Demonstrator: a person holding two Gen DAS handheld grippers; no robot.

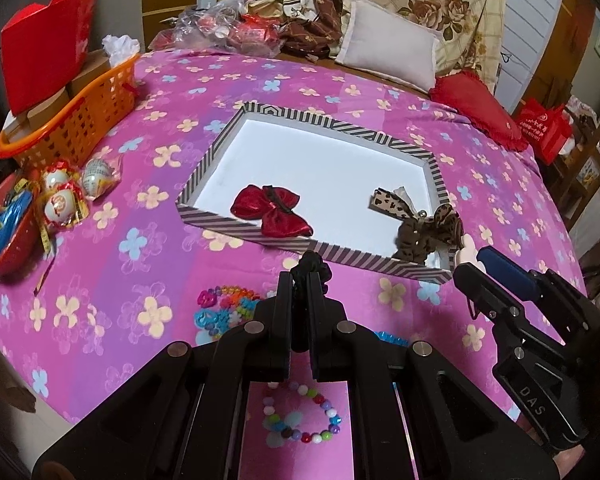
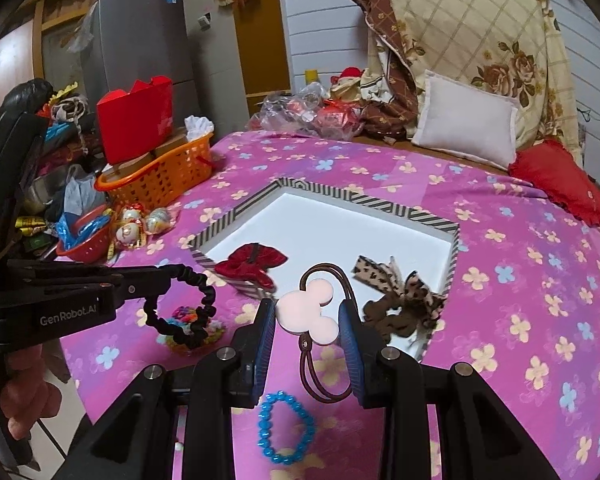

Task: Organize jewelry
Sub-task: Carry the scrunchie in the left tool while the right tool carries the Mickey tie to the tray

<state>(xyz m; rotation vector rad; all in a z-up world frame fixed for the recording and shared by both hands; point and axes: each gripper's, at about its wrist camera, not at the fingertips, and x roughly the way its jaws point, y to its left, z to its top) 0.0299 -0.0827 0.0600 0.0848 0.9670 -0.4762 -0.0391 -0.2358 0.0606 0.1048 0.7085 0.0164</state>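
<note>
- My left tongs (image 2: 168, 276) read "GenRobot.AI" in the right view; my right tongs (image 1: 470, 258) read "DAS" in the left view
- The striped box (image 1: 204, 160) on the table holds a red bow (image 1: 274, 214) and a leopard bow (image 1: 424, 228)
- Left tongs are clamped on a black scrunchie (image 2: 196, 312)
- Right tongs (image 2: 307, 316) pinch a pink mouse-head hair tie (image 2: 306, 314), just short of the box
- Only the left view shows the multicoloured bead bracelet (image 1: 304, 412); only the right shows the whole blue bead bracelet (image 2: 286, 426)
</note>
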